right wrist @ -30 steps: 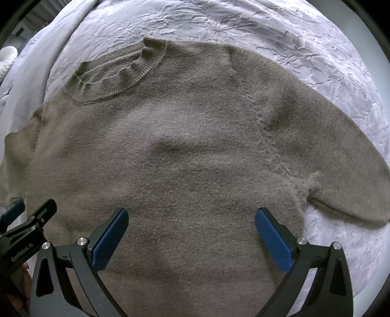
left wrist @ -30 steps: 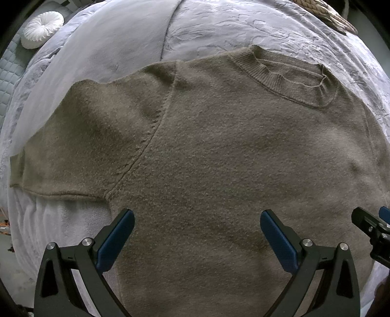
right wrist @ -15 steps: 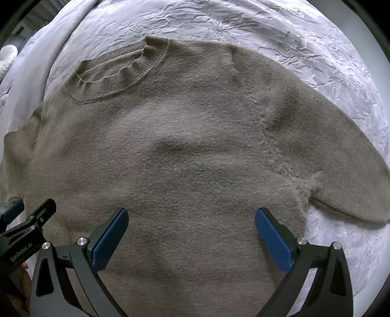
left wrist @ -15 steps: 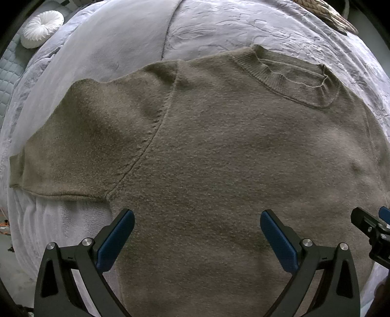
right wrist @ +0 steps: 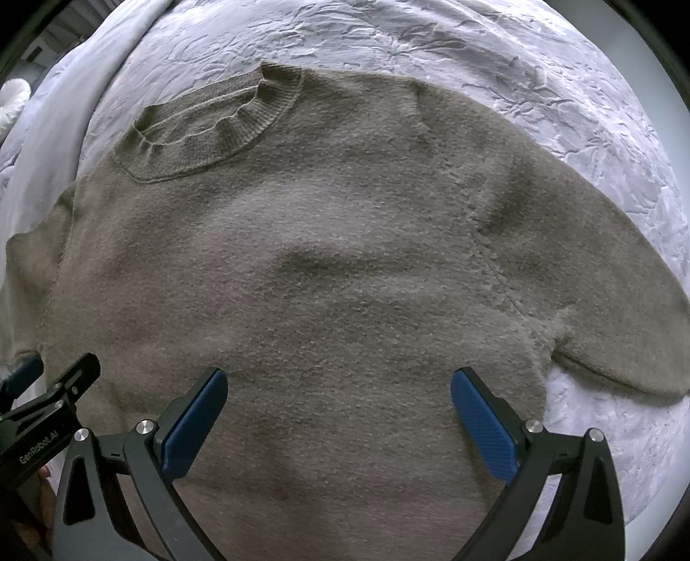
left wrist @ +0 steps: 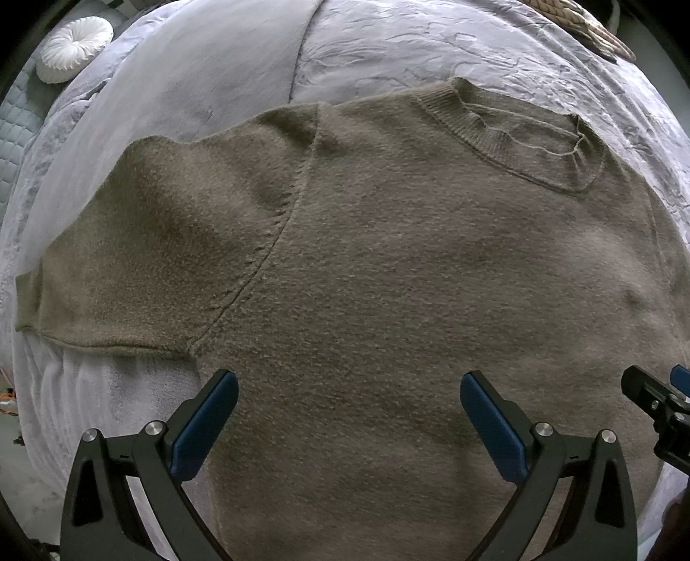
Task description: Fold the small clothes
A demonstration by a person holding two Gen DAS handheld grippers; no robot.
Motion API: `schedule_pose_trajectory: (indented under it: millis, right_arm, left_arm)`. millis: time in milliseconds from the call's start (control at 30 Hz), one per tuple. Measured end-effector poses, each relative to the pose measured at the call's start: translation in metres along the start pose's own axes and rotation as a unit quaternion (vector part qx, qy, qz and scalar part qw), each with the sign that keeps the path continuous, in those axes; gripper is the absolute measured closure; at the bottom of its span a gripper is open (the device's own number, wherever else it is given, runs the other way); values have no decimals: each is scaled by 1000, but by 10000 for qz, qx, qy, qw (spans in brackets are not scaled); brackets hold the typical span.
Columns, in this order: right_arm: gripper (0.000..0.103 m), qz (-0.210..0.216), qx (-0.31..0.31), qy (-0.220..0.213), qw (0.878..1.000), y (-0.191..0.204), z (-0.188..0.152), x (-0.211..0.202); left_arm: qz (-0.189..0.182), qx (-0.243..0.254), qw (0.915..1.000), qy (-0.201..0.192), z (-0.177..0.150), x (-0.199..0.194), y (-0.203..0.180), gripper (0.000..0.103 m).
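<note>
A brown-grey knitted short-sleeved sweater [left wrist: 409, 267] lies flat, front up, on a pale bedspread, its ribbed collar [left wrist: 526, 133] at the far side. Its left sleeve [left wrist: 129, 259] spreads out in the left wrist view; its right sleeve [right wrist: 603, 302] shows in the right wrist view, where the sweater body [right wrist: 323, 280] fills the middle. My left gripper [left wrist: 349, 414] is open and empty above the lower body of the sweater. My right gripper [right wrist: 338, 410] is open and empty above the same area, further right. Each gripper's tip shows at the edge of the other view.
The textured pale bedspread [right wrist: 474, 56] surrounds the sweater. A smooth lilac blanket [left wrist: 194, 86] lies at the far left. A round white cushion [left wrist: 73, 47] sits beyond it. A woven object [left wrist: 591, 26] lies at the far right. The bed's edge [left wrist: 39, 431] drops off at lower left.
Both grippers have barely shifted; the sweater lies as before. Nothing was taken hold of or let go.
</note>
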State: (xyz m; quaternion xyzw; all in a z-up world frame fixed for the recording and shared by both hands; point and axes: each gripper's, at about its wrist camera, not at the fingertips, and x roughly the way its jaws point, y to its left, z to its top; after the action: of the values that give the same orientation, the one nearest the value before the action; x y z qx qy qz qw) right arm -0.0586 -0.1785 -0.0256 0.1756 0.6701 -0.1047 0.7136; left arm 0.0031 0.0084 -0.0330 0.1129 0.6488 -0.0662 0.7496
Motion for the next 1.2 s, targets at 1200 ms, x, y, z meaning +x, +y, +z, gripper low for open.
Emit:
schedule_pose_trajectory:
  millis: [1200]
  right_arm:
    - [0, 321, -284, -32, 9991, 45, -4, 0]
  left_arm:
    - [-320, -657, 9971, -207, 1, 0, 67, 0]
